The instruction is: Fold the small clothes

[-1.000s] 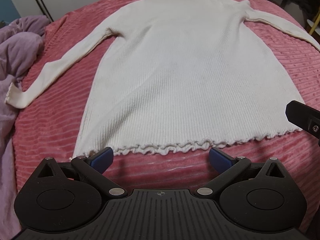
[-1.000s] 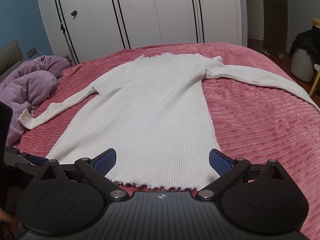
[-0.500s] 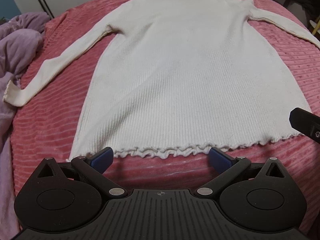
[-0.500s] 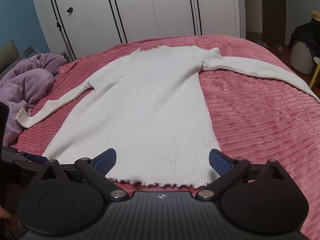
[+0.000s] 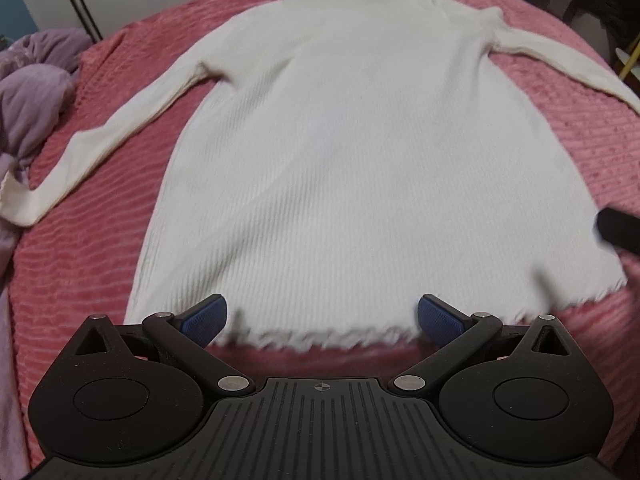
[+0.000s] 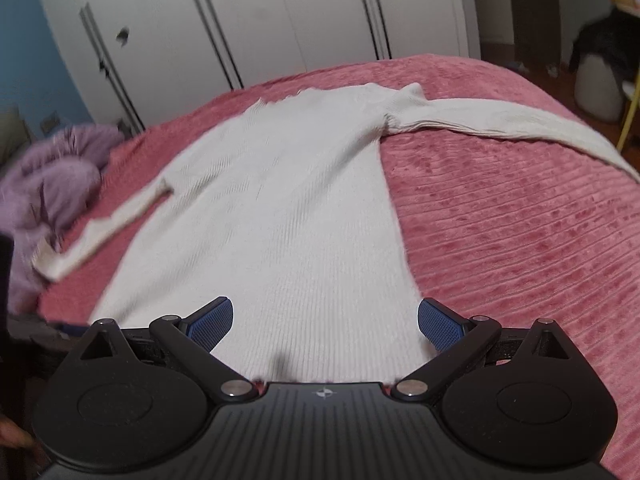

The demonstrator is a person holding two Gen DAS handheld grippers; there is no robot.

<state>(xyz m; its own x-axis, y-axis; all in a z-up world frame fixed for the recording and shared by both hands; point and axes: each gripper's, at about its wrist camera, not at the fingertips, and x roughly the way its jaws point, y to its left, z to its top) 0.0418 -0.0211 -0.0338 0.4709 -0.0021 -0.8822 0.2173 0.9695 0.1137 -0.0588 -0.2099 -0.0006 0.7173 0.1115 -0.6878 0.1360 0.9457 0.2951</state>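
Observation:
A cream ribbed long-sleeved knit dress (image 5: 360, 152) (image 6: 288, 216) lies flat on the pink bedspread, neck far, frilled hem near, both sleeves spread out sideways. My left gripper (image 5: 319, 318) hangs open over the hem's left-middle part, its blue pads apart, with nothing between them. My right gripper (image 6: 325, 322) is open over the hem's right part, and the hem's edge is hidden under its body. A black piece of the right gripper (image 5: 620, 230) shows at the right edge of the left wrist view.
The pink ribbed bedspread (image 6: 520, 240) covers the bed. A crumpled lilac blanket (image 5: 32, 92) (image 6: 52, 176) lies at the left edge by the left cuff. White wardrobe doors (image 6: 280, 20) stand behind the bed. A dark garment on a pale bin (image 6: 600, 64) sits at far right.
Both grippers have moved forward over the hem, so the dress looks nearer. The hem now lies between the left pads and under the right gripper. Both stay open.

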